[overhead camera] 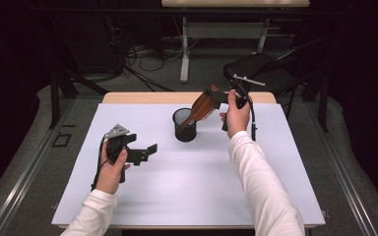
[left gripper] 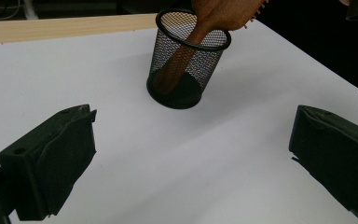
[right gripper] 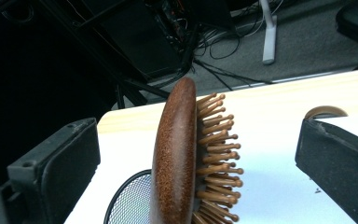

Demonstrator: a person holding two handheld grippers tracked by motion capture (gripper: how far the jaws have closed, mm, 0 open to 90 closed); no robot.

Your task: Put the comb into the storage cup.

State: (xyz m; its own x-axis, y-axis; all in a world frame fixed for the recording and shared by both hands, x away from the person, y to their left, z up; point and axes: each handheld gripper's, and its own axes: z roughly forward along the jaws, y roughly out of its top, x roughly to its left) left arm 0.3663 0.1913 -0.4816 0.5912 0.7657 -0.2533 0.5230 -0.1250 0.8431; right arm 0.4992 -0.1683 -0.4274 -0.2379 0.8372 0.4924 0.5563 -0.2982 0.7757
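Note:
A brown wooden hairbrush point(overhead camera: 203, 107) stands handle-down in a black mesh cup point(overhead camera: 184, 129) at the back middle of the white table top point(overhead camera: 202, 191), leaning right. My right gripper point(overhead camera: 214, 94) is open, its jaws on either side of the brush head point(right gripper: 175, 154) with gaps on both sides and the bristles facing the right jaw. Below the brush head is the cup's rim point(right gripper: 130, 200). My left gripper point(overhead camera: 146, 151) rests open on the table's left part with nothing between its jaws. In the left gripper view its jaws point(left gripper: 191, 126) point at the cup point(left gripper: 219, 44) and the brush handle point(left gripper: 179, 60).
A black chair point(overhead camera: 266, 71) stands just behind the table's back right corner, close to my right hand. Farther back are a white desk leg point(overhead camera: 184, 54) and cables on the floor. The table's wooden back edge point(overhead camera: 147, 97) lies behind the cup.

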